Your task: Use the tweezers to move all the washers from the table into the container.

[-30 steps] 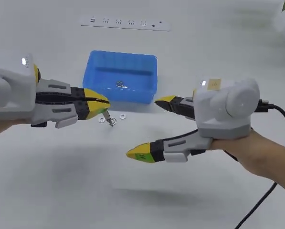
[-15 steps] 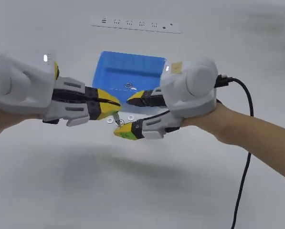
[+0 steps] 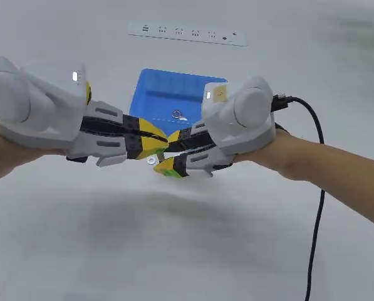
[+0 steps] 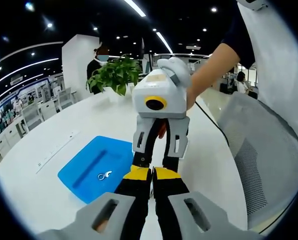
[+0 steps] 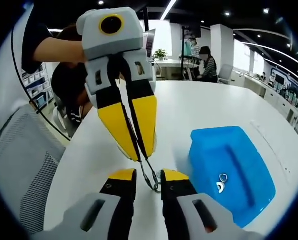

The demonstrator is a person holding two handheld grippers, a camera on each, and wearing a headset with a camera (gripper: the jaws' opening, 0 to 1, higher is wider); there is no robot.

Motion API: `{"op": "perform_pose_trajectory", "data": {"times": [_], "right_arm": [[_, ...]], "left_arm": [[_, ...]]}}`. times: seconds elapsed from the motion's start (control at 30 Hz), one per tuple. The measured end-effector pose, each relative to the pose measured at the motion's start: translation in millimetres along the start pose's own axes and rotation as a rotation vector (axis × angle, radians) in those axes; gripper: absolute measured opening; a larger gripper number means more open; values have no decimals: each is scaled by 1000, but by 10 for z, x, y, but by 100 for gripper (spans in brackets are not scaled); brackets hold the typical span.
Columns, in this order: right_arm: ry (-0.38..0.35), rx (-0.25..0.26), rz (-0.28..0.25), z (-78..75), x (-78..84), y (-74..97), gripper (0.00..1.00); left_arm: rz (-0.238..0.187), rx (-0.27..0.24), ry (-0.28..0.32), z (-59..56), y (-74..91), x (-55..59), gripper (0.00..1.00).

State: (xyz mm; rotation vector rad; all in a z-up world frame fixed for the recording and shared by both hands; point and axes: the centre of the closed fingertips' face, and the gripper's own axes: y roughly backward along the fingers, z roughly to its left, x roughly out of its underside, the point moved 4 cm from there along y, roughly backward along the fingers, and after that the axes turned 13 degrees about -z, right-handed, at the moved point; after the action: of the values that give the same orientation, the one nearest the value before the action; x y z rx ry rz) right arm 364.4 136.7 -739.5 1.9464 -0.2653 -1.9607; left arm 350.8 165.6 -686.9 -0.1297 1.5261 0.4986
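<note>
My left gripper (image 3: 163, 139) comes in from the left, shut on thin metal tweezers (image 5: 148, 172). The tweezers reach down from the left gripper (image 5: 141, 155) into the narrow gap between the jaws of my right gripper (image 5: 149, 175), which stand a little apart on either side of the tip. A small ring sits at that tip. The right gripper (image 3: 171, 152) meets the left one nose to nose just in front of the blue container (image 3: 180, 97). A washer (image 3: 151, 160) lies on the white table under the tips. Inside the container lies a washer (image 5: 221, 182).
A white power strip (image 3: 187, 34) lies beyond the container. A black cable (image 3: 315, 188) trails from the right gripper toward the near right. The white table (image 3: 174, 238) stretches toward me. A potted plant (image 4: 114, 75) stands at the far edge.
The right gripper has swung left to meet the left gripper's tips, and its jaws have narrowed around the tweezers. The head camera has shifted slightly.
</note>
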Motion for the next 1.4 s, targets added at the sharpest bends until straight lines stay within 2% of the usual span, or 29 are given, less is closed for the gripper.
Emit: {"op": "perform_pose_trajectory", "data": {"times": [0.07, 0.37, 0.53, 0.77, 1.17, 1.33, 1.4], "right_arm": [[20, -10, 5, 5, -8, -8, 13], [81, -12, 26, 3, -12, 3, 11], [89, 4, 20, -36, -6, 6, 10], [104, 4, 22, -31, 1, -7, 10], [86, 17, 9, -27, 13, -9, 10], [76, 28, 2, -6, 19, 10, 10], [70, 35, -3, 1, 16, 19, 10]], "left_arm": [[0, 1, 0, -2, -5, -3, 5], [3, -7, -3, -21, -22, -21, 5], [1, -59, 12, -8, -24, -5, 6], [4, -90, 28, -30, -4, 39, 7], [-7, -144, 48, 15, 50, 24, 23], [-24, -198, 22, 57, 103, -31, 30], [-36, -214, 26, 56, 119, -51, 35]]}}
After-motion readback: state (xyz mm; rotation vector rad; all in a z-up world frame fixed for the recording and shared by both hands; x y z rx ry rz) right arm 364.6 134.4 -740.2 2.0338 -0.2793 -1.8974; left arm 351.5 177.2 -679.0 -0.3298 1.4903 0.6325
